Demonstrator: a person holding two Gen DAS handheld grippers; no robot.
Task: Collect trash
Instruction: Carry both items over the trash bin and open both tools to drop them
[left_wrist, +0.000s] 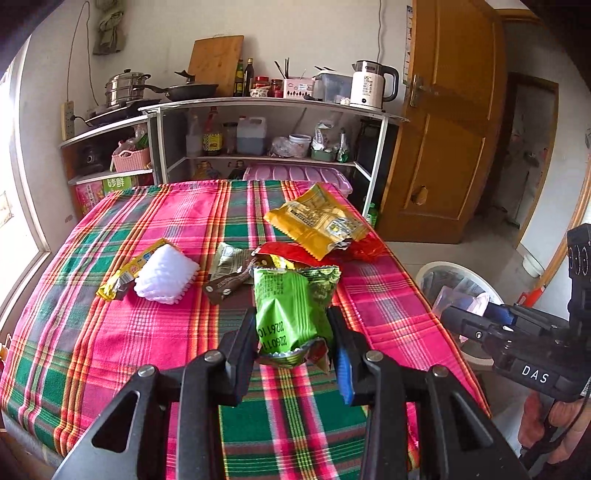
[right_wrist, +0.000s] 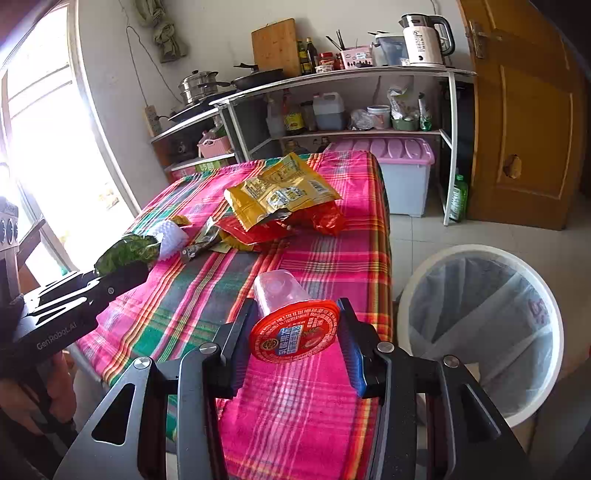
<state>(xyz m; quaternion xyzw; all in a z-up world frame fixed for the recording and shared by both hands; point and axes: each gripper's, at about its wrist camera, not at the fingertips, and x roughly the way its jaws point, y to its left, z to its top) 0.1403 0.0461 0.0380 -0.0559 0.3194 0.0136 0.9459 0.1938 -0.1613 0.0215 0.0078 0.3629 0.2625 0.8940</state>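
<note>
Left gripper (left_wrist: 293, 336): grips green wrapper (left_wrist: 291, 310).
Right gripper (right_wrist: 295, 332): grips plastic cup (right_wrist: 284, 306).
Bin (right_wrist: 476, 258): at 3 o'clock of table (right_wrist: 325, 258).

Bright daylight from a window (right_wrist: 48, 122) falls on white walls (right_wrist: 221, 33), a metal shelf unit (left_wrist: 266, 107) crowded with kitchenware, a wooden door (left_wrist: 450, 110), a pale tiled floor (right_wrist: 417, 236) and the plaid-covered bench (left_wrist: 155, 332).
</note>
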